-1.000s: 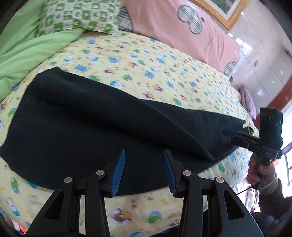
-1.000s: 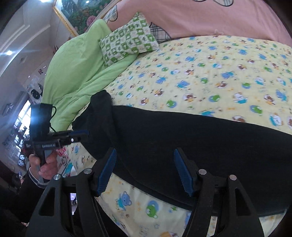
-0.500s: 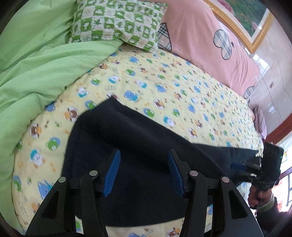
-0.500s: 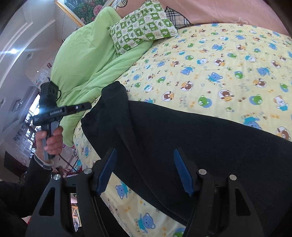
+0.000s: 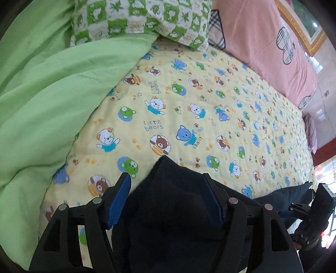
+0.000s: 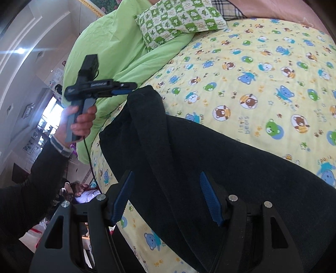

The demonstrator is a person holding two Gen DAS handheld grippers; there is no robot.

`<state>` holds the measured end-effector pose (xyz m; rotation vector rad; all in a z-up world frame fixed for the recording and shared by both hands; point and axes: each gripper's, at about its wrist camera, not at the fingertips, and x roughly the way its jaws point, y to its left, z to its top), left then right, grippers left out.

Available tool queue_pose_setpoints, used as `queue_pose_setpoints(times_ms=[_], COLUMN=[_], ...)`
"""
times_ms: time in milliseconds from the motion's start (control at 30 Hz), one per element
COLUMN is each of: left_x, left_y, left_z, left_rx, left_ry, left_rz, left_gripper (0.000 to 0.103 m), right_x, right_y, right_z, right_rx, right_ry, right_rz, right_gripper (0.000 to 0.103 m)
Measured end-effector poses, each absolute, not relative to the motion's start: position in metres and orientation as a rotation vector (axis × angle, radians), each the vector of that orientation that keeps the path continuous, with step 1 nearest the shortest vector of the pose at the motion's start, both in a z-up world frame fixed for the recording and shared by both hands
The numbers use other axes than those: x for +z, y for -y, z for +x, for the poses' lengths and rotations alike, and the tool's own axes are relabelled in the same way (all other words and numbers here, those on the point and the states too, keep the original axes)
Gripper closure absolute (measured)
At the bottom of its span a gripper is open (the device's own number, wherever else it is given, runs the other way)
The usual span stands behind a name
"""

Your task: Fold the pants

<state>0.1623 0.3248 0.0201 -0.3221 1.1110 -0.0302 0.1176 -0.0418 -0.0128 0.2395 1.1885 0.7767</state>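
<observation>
Your left gripper (image 5: 168, 195) hung over the pants (image 6: 210, 168) end at 6 o'clock, jaws opening, cloth between but unpressed; right gripper (image 6: 166, 197) stood apart, empty. Risk: closing now would pinch one layer; fold skews on the quilt (image 5: 189, 109).

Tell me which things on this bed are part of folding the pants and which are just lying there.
Part of the job: dark pants; left tongs, opening; right tongs, open.
Just lying there: green quilt; checked pillow; pink pillow; bear-print sheet.
</observation>
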Motion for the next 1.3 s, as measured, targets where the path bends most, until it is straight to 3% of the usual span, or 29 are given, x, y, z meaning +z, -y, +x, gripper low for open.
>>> queue_pose_setpoints(times_ms=[200, 267, 333, 367, 433, 500, 867, 1300], left_x=[-0.004, -0.006, -0.003, 0.001, 0.009, 0.018, 0.057, -0.003], left_y=[-0.323, -0.318, -0.317, -0.317, -0.319, -0.32, -0.318, -0.345], left_z=[0.177, 0.173, 0.167, 0.162, 0.155, 0.145, 0.052, -0.031], left_rx=[-0.085, -0.075, -0.068, -0.058, -0.046, -0.043, -0.022, 0.046], left_ry=[-1.202, -1.193, -1.174, -1.148, -1.116, -1.075, -0.851, -0.793], left_rz=[-0.302, -0.262, -0.241, -0.234, -0.228, -0.237, -0.296, -0.586], left_gripper=[0.034, 0.04, 0.053, 0.067, 0.082, 0.088, 0.095, 0.099], right_x=[-0.023, -0.022, -0.022, -0.023, -0.023, -0.019, 0.011, -0.001], right_y=[0.026, 0.024, 0.023, 0.023, 0.024, 0.025, 0.009, -0.014], right_z=[0.123, 0.125, 0.125, 0.126, 0.126, 0.123, 0.076, 0.036], right_rx=[0.804, 0.809, 0.813, 0.808, 0.803, 0.798, 0.864, 0.94], right_ry=[-1.212, -1.206, -1.201, -1.205, -1.198, -1.178, -1.027, -1.029], right_rz=[0.223, 0.218, 0.206, 0.204, 0.208, 0.21, -0.023, -0.172], right_gripper=[0.037, 0.038, 0.061, 0.076, 0.084, 0.091, 0.094, 0.097])
